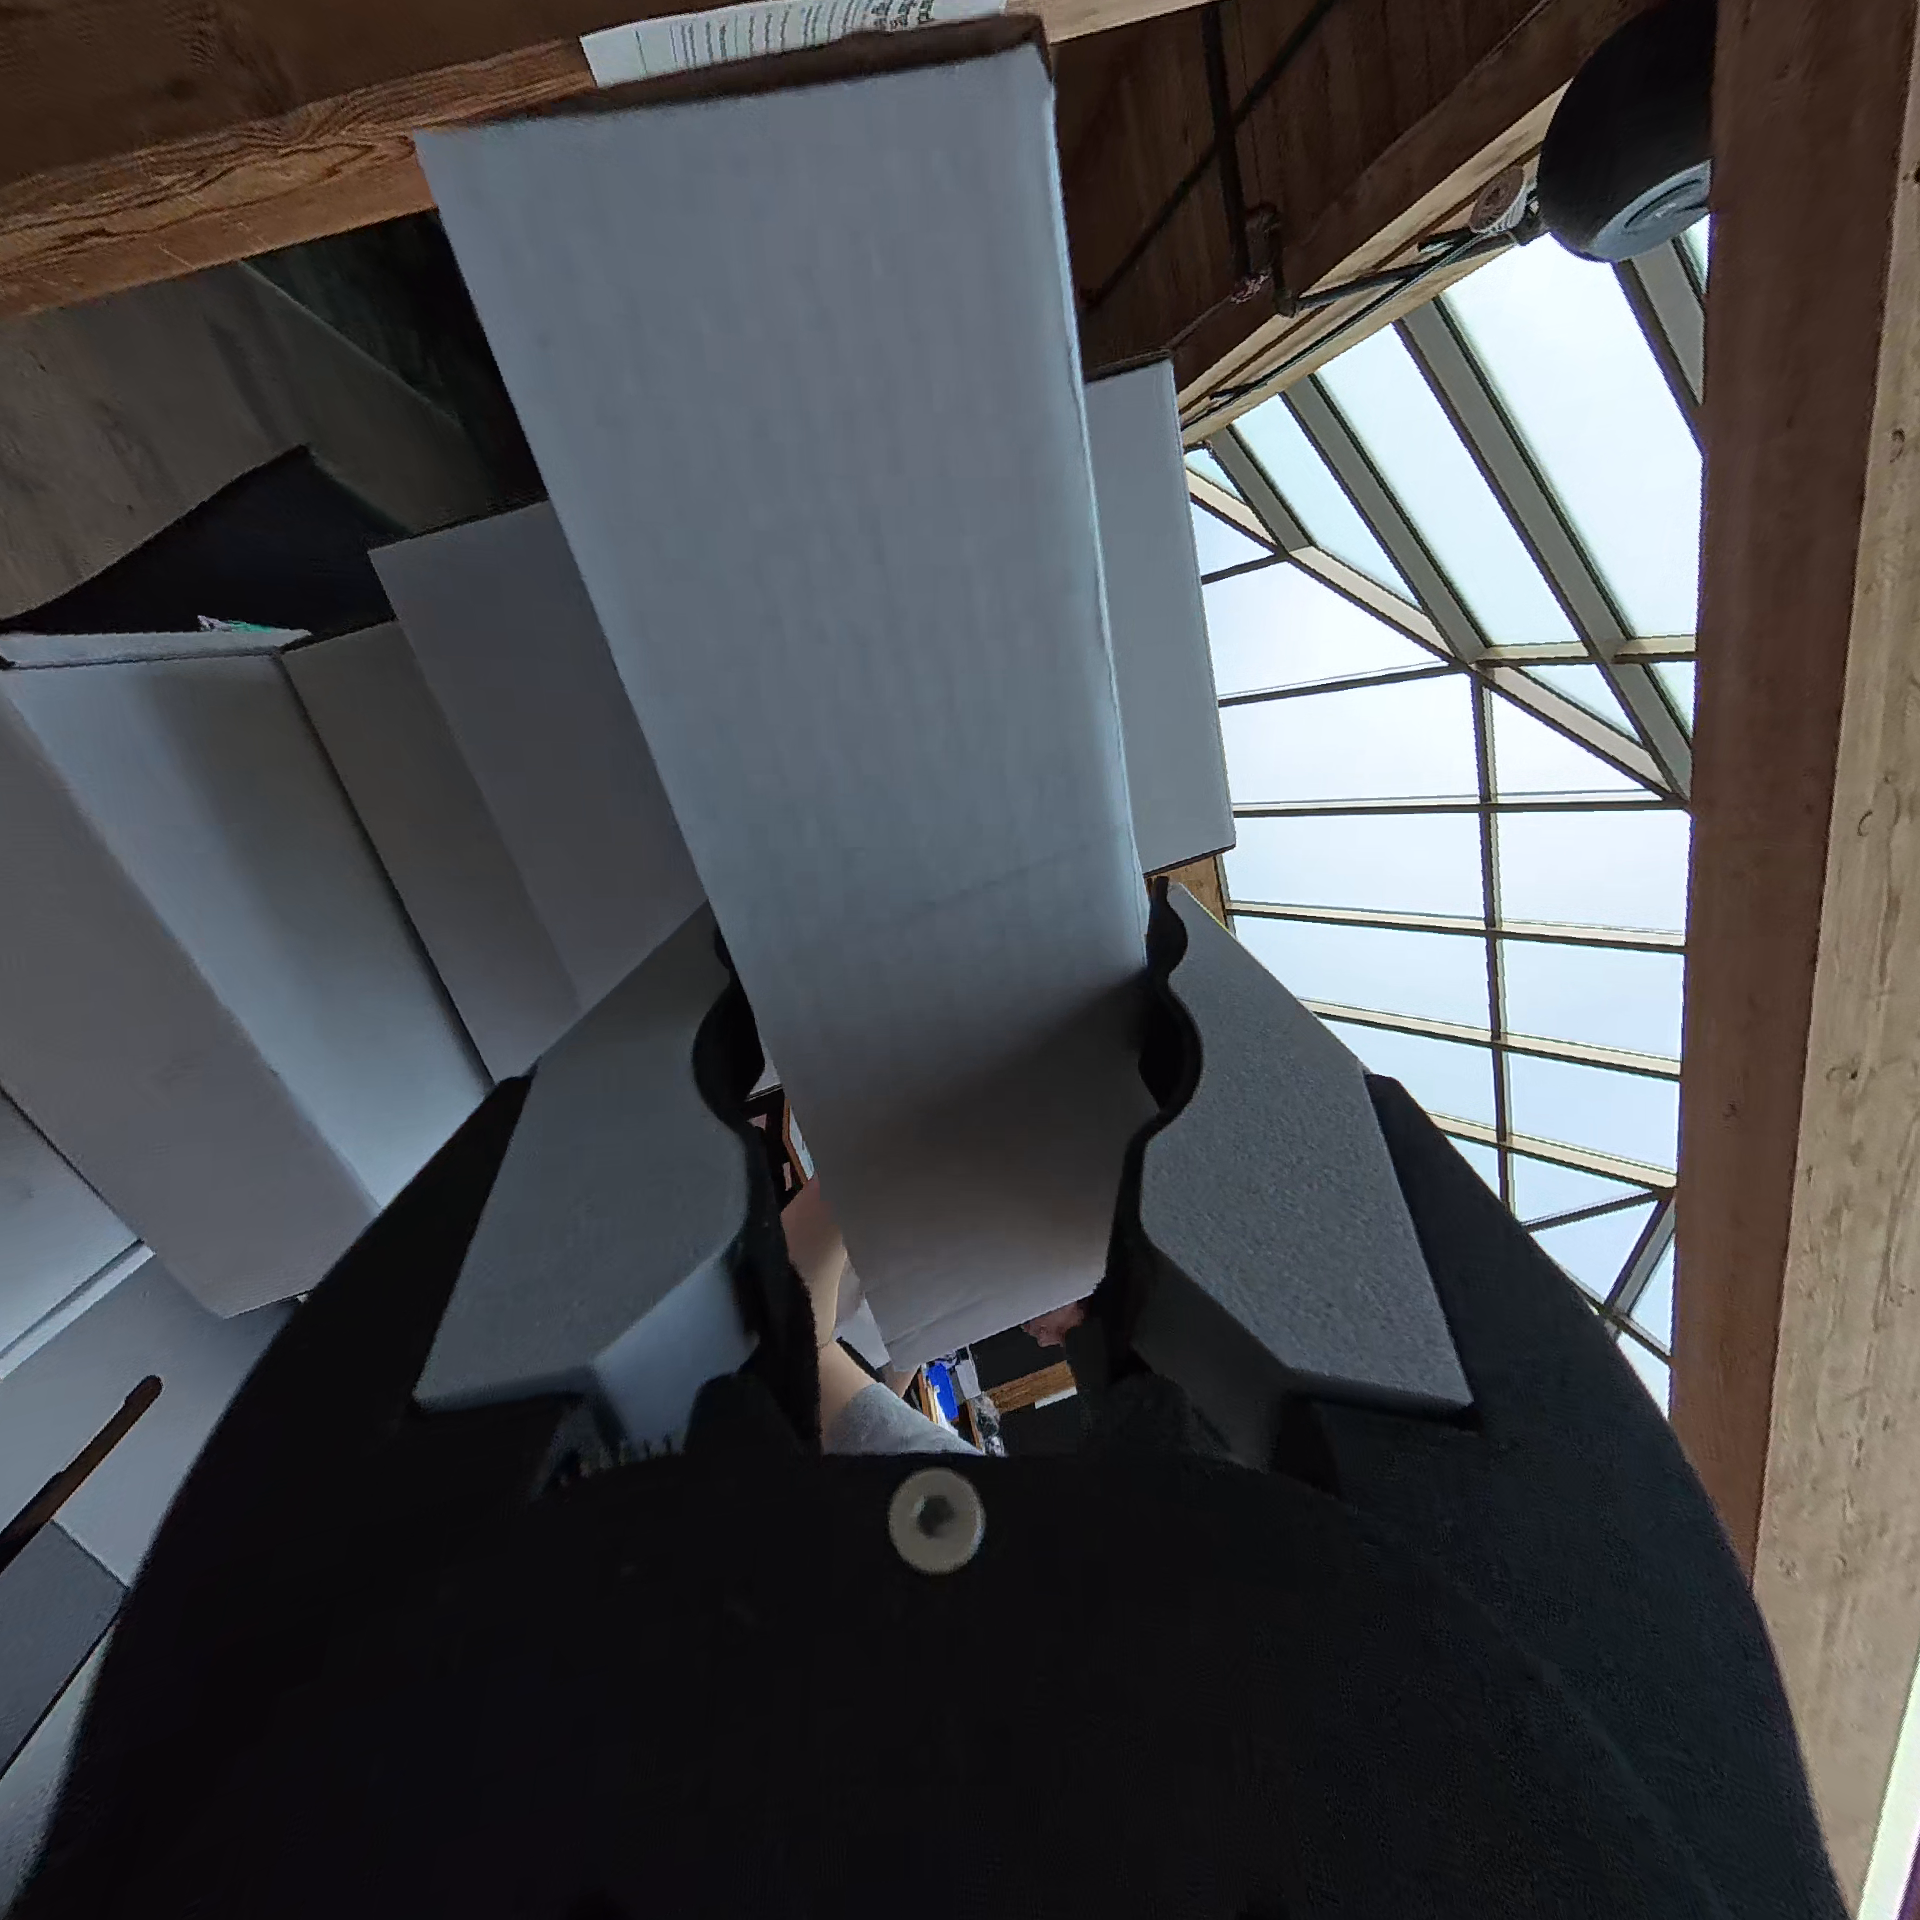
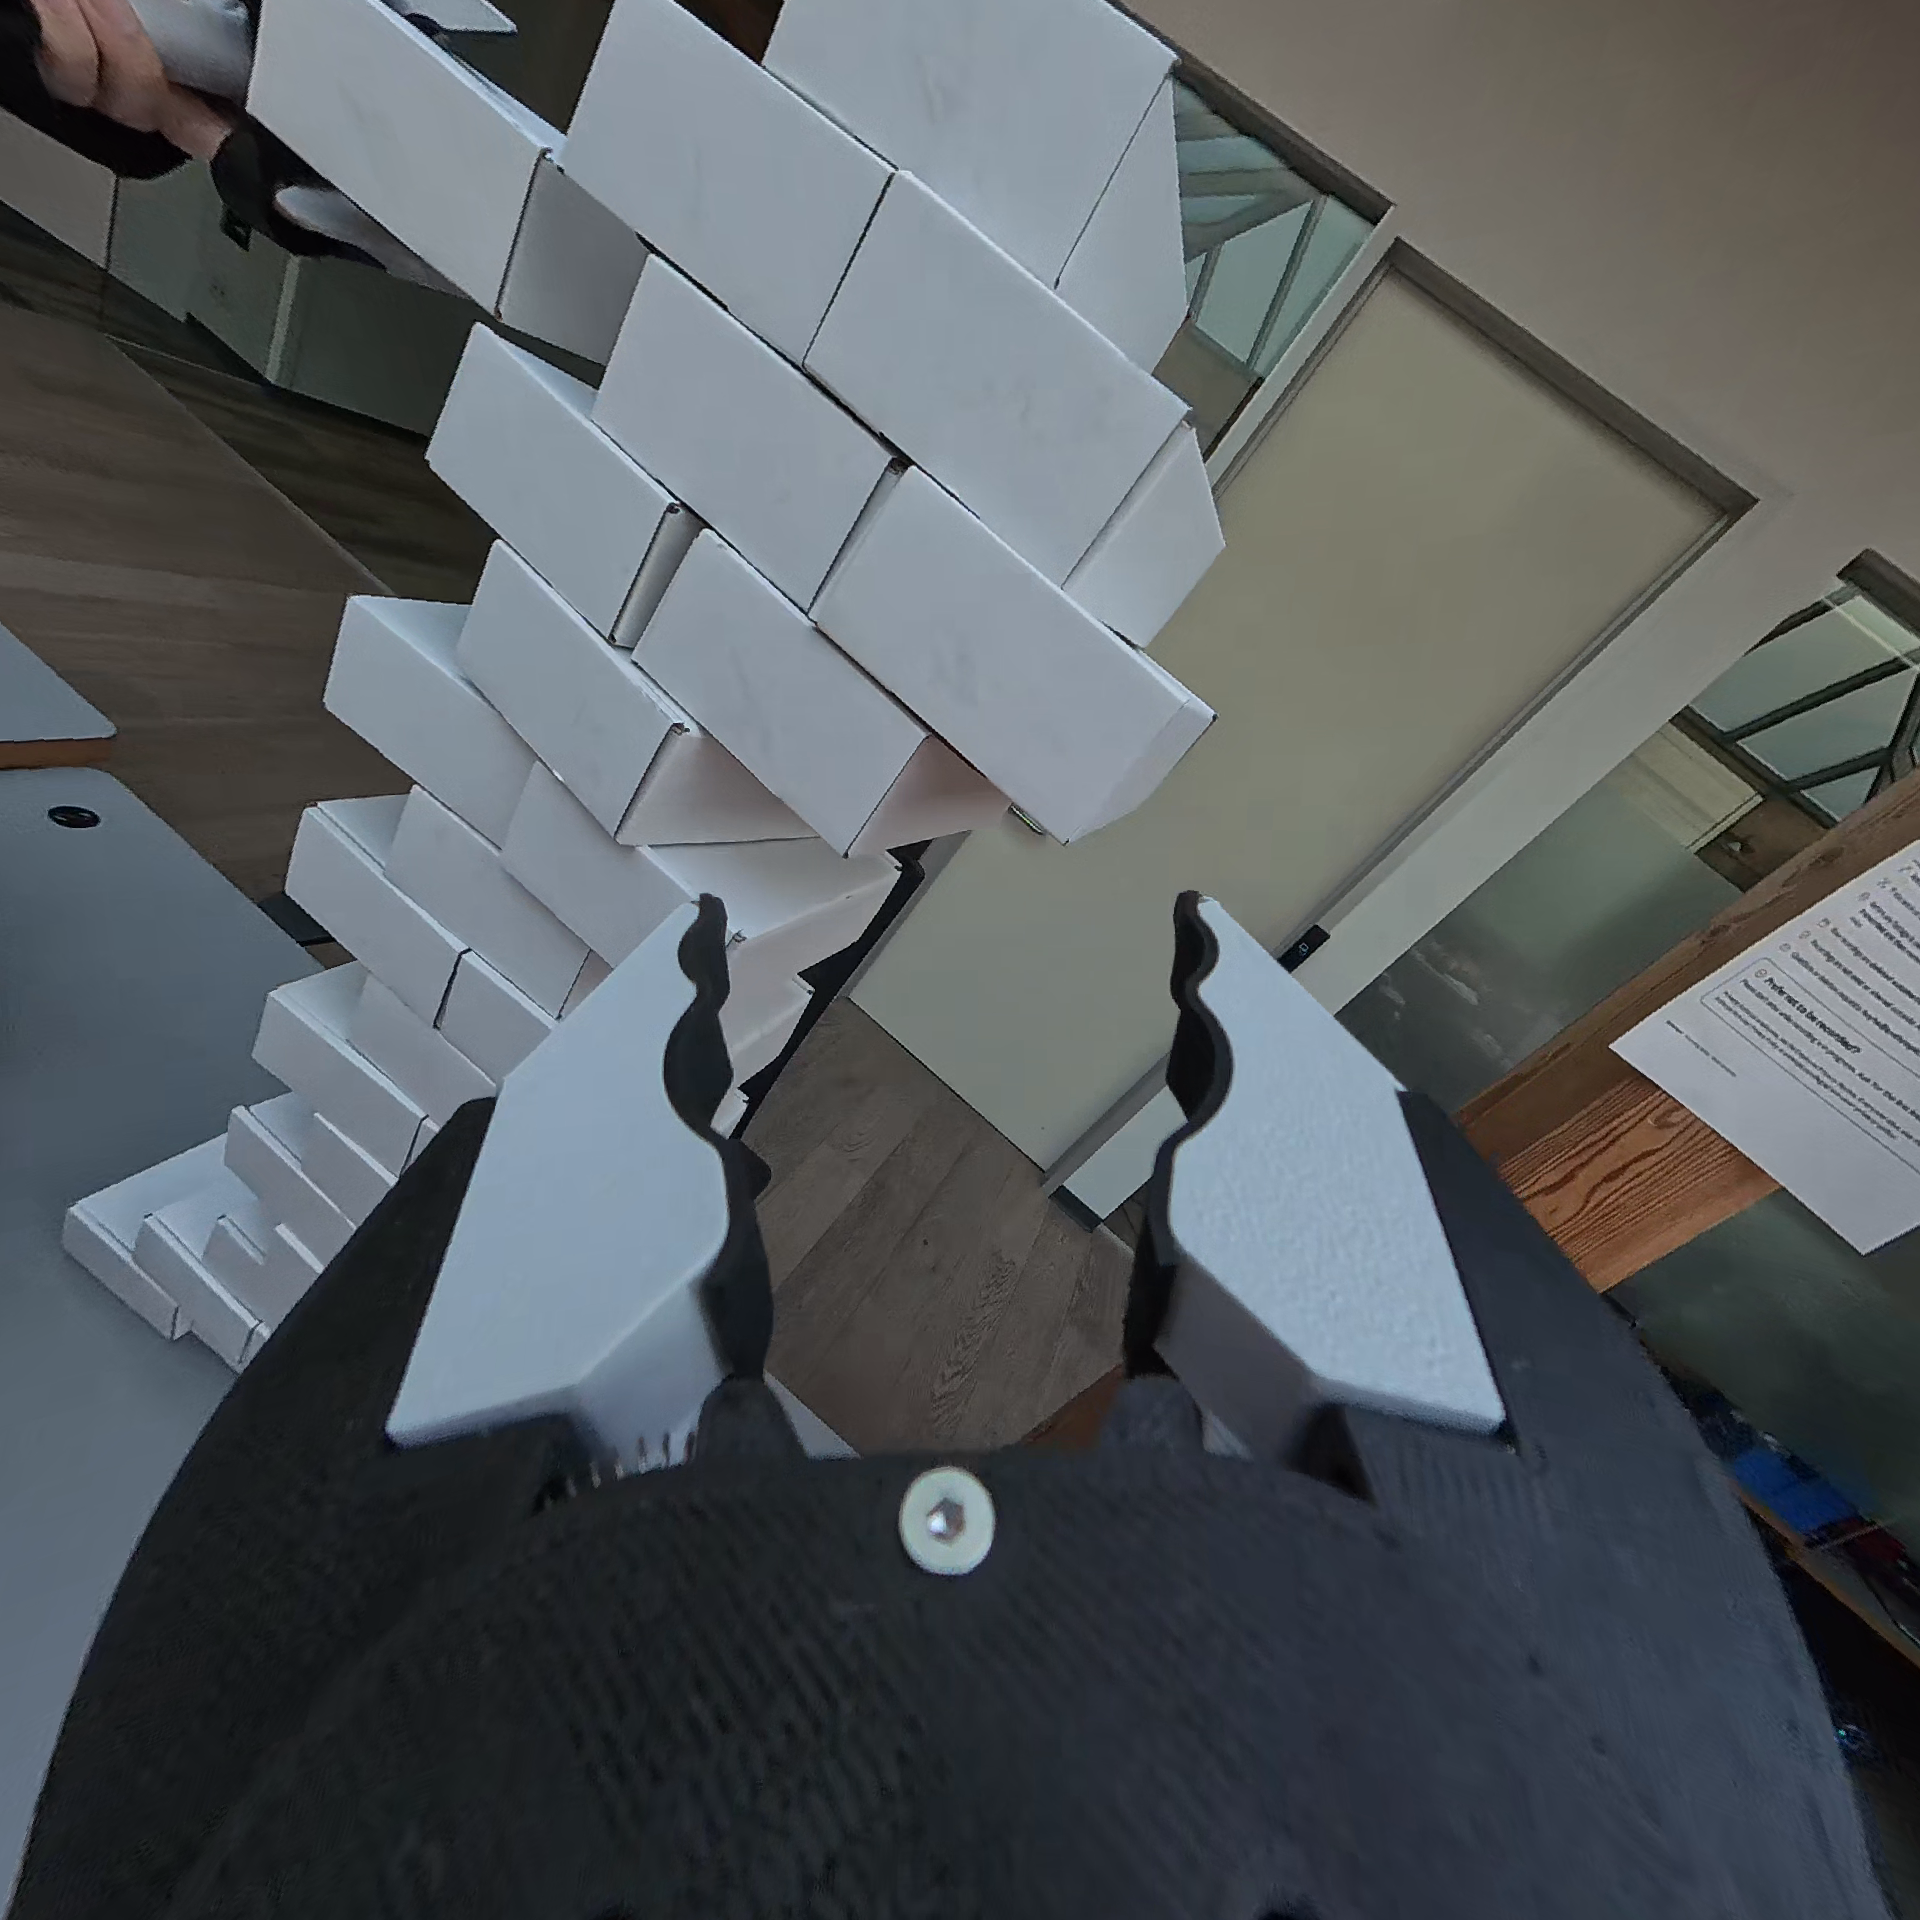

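Observation:
My left gripper (image 1: 940,997) is shut on a long white cardboard box (image 1: 821,582), which sticks out forward and upward from between its fingers, beside the top of a tall stack of white boxes (image 1: 260,883). In the right wrist view the same held box (image 2: 384,156) sits at the top left of the stack (image 2: 831,499), with the left gripper (image 2: 260,203) and a hand (image 2: 114,73) on it. My right gripper (image 2: 951,925) is open and empty, just below the overhanging boxes in the middle of the tower.
The tower stands on a grey table (image 2: 114,987) over a wood floor (image 2: 935,1226). A wooden beam (image 1: 1808,727) with a sheet of paper (image 2: 1808,1039) is at the right. A skylight (image 1: 1455,727) is overhead. A door (image 2: 1299,665) lies behind.

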